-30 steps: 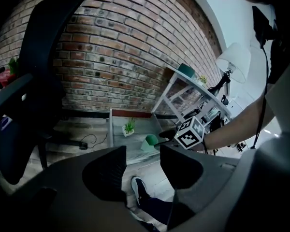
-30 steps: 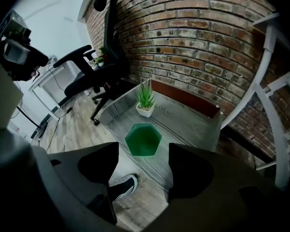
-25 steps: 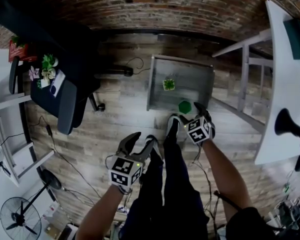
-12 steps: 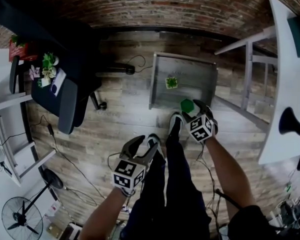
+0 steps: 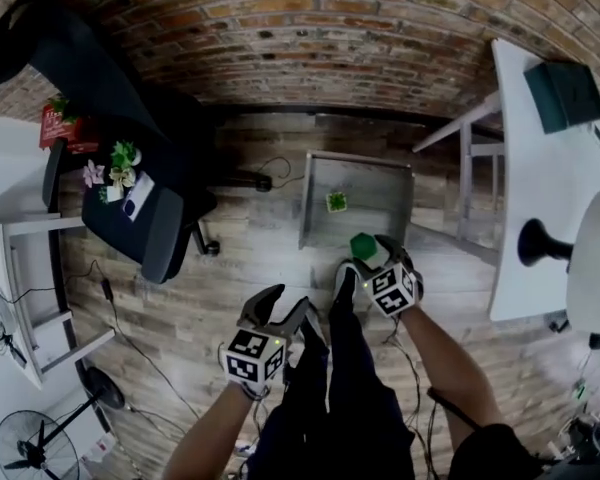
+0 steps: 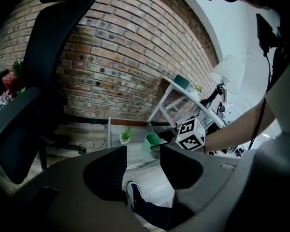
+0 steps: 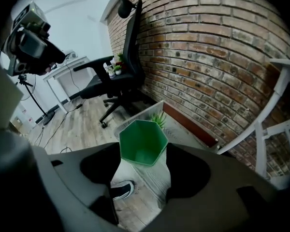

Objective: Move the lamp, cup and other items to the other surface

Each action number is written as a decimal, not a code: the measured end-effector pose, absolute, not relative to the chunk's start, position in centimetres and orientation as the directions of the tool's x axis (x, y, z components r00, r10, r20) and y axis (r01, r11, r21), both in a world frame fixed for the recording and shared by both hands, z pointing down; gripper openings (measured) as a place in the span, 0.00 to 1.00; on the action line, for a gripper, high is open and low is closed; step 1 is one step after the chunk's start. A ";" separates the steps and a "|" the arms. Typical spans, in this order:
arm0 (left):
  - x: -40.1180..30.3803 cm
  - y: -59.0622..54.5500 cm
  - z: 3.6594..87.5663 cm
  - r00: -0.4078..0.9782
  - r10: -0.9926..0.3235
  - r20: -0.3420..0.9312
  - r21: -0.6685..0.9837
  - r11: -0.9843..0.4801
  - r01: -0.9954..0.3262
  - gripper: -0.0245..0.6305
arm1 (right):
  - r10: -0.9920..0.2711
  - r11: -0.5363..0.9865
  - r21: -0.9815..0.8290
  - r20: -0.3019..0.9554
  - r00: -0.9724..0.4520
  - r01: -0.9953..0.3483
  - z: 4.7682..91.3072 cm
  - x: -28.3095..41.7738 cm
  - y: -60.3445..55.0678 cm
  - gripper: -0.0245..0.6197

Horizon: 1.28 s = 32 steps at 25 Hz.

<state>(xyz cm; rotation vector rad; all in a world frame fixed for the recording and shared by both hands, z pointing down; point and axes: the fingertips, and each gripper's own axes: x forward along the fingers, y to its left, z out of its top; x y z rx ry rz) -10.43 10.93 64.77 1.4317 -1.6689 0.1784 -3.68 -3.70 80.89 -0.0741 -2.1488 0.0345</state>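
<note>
Just been closing the right gripper (image 5: 378, 254) down on the green cup (image 7: 142, 141), now pinched by its sides between the pads, open mouth facing up. Holding it over the near edge of the low grey table (image 5: 380, 183), apart from the little plant (image 5: 336, 201) further back on there. Got the left gripper (image 6: 143, 161) about half open with nothing in it, hanging over the wood floor (image 5: 230, 258) above a shoe (image 6: 134, 197).
</note>
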 end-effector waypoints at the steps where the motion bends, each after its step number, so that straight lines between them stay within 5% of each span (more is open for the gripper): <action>1: -10.8 11.0 63.7 0.070 -0.725 0.686 0.422 0.318 -0.849 0.36 | 0.062 0.998 -0.056 0.827 -0.558 0.028 79.4 -3.8 -3.7 0.50; 16: -13.2 13.4 48.9 -0.028 -0.819 0.573 0.337 0.266 -0.903 0.36 | -0.092 0.976 -0.069 0.727 -0.681 -0.206 57.4 -0.5 -0.8 0.50; 32: -9.0 15.3 42.4 0.068 -0.887 0.456 0.374 0.122 -0.920 0.35 | -0.333 0.911 0.021 0.624 -0.707 -0.411 43.0 8.1 -0.8 0.49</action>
